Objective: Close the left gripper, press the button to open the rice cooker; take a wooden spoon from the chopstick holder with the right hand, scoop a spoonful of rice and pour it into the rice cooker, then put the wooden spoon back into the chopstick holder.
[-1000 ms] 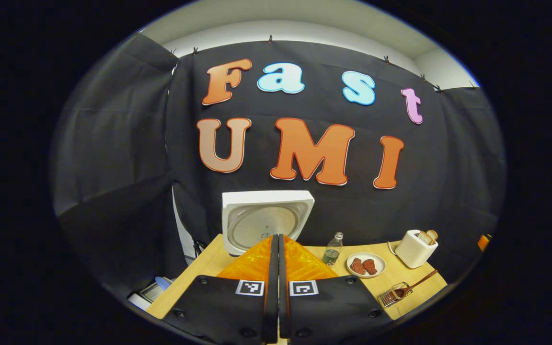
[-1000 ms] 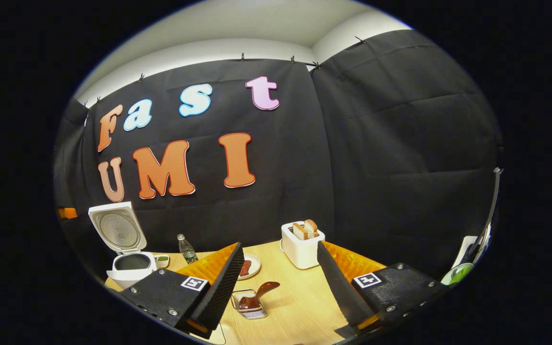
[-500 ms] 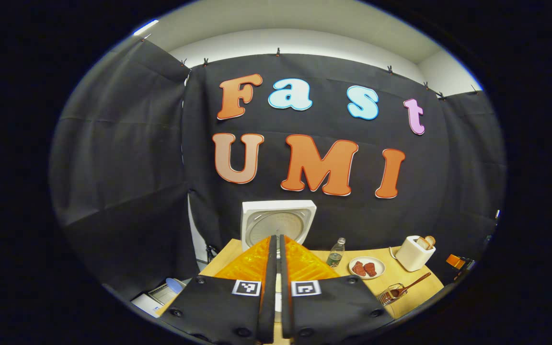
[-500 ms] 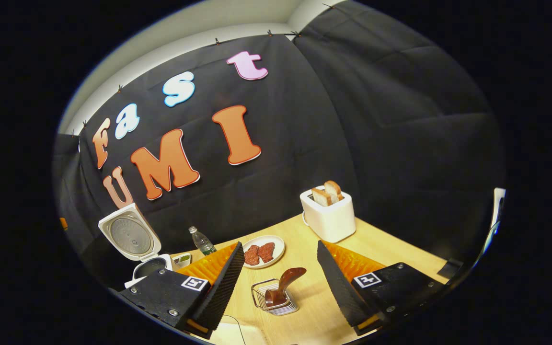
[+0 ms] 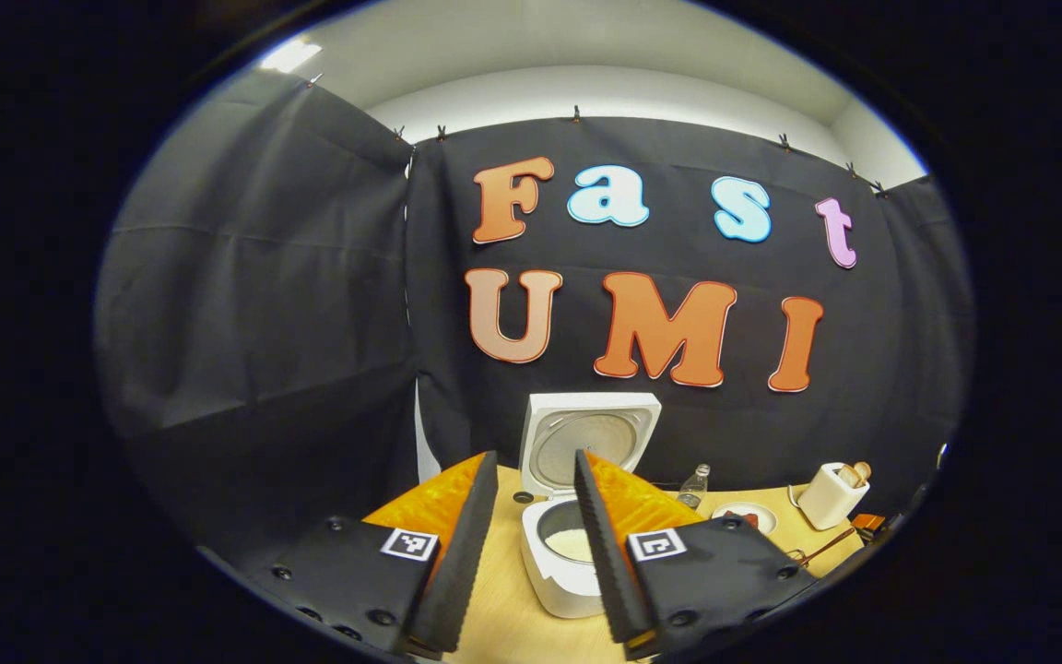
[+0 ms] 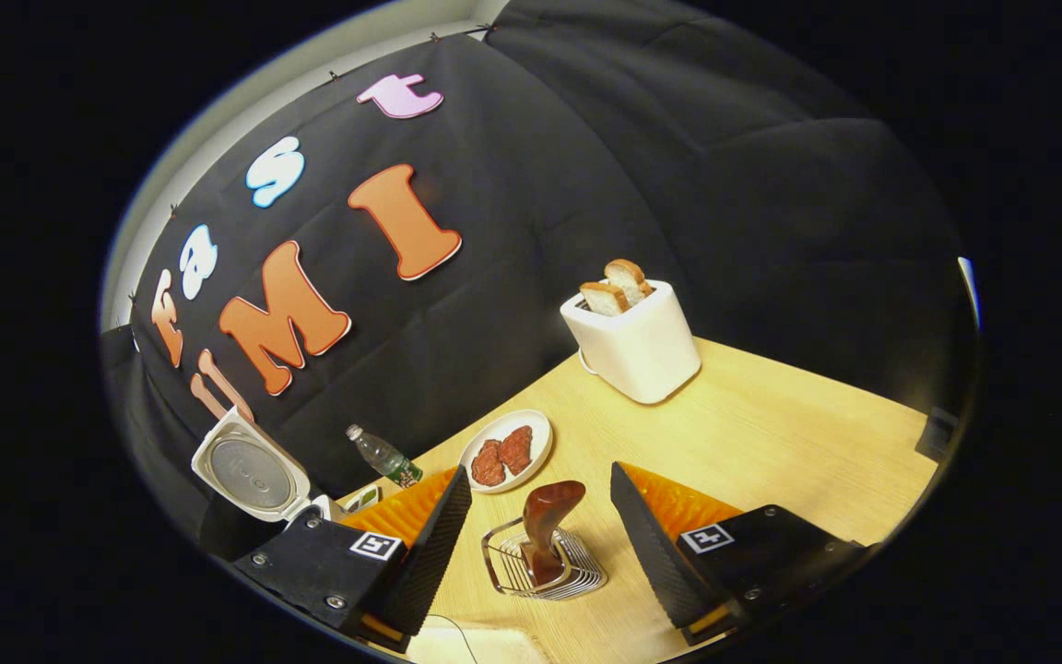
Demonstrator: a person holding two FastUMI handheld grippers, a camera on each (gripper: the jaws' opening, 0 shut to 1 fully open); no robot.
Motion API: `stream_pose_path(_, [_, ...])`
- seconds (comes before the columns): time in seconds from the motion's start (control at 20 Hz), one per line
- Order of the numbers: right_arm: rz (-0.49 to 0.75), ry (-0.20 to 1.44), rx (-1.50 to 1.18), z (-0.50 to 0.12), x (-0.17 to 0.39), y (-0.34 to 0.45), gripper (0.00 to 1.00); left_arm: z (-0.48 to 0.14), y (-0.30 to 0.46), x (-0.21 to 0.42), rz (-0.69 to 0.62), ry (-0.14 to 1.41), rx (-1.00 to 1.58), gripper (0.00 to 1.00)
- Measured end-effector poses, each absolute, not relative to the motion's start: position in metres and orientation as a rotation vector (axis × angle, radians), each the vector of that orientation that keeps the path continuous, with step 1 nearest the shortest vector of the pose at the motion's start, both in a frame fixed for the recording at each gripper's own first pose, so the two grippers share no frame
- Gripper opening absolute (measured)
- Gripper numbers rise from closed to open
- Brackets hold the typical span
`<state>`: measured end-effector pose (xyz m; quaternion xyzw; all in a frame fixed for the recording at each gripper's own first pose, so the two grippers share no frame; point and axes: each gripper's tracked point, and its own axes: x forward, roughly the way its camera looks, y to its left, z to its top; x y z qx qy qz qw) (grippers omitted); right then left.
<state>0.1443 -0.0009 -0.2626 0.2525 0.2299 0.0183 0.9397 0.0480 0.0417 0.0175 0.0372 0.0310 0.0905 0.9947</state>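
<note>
Rice cooker open, wooden spoon waiting between the spread fingers.

Left gripper view: the left hand-held gripper [image 5: 531, 516] has its fingers apart, where a second ago they were pressed together; it hangs over the tabletop [image 5: 503, 599], framing the rice cooker [image 5: 568, 563], whose lid [image 5: 591, 438] stands upright and whose pot shows white rice. Right gripper view: the right hand-held gripper [image 6: 540, 535] is spread wide, holding nothing, closer than before to the wire chopstick holder [image 6: 545, 572]. The wooden spoon [image 6: 545, 530] stands in it, long axis near upright, its broad end up and leaning toward the plate of meat [image 6: 505, 438]. A toaster [image 6: 632, 341] stands behind.
</note>
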Motion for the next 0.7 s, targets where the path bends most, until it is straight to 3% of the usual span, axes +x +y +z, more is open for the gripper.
stream_pose_path(0.1, [0.047, 0.493, 0.537, -0.27, 0.148, 0.005, 0.92, 0.022, 0.048, 0.044, 0.189, 0.05, 0.082, 0.72])
stream_pose_path(0.25, [0.052, 0.522, 0.563, -0.286, 0.156, 0.01, 0.83, 0.021, 0.05, 0.042, 0.194, 0.033, 0.109, 0.9])
stream_pose_path(0.35, [0.056, 0.518, 0.6, -0.287, 0.162, 0.014, 0.78, 0.019, 0.053, 0.04, 0.208, 0.035, 0.115, 0.89])
stream_pose_path(0.45, [0.059, 0.527, 0.627, -0.292, 0.164, 0.018, 0.69, 0.014, 0.058, 0.038, 0.226, 0.044, 0.113, 0.96])
stream_pose_path(0.55, [0.045, 0.547, 0.621, -0.307, 0.163, 0.017, 0.59, 0.01, 0.064, 0.034, 0.246, 0.055, 0.124, 0.96])
stream_pose_path(0.6, [0.035, 0.536, 0.65, -0.302, 0.166, 0.017, 0.33, 0.007, 0.066, 0.033, 0.251, 0.061, 0.13, 0.96])
stream_pose_path(0.7, [0.05, 0.56, 0.681, -0.301, 0.161, 0.022, 0.28, 0.005, 0.065, 0.031, 0.252, 0.066, 0.138, 0.96])
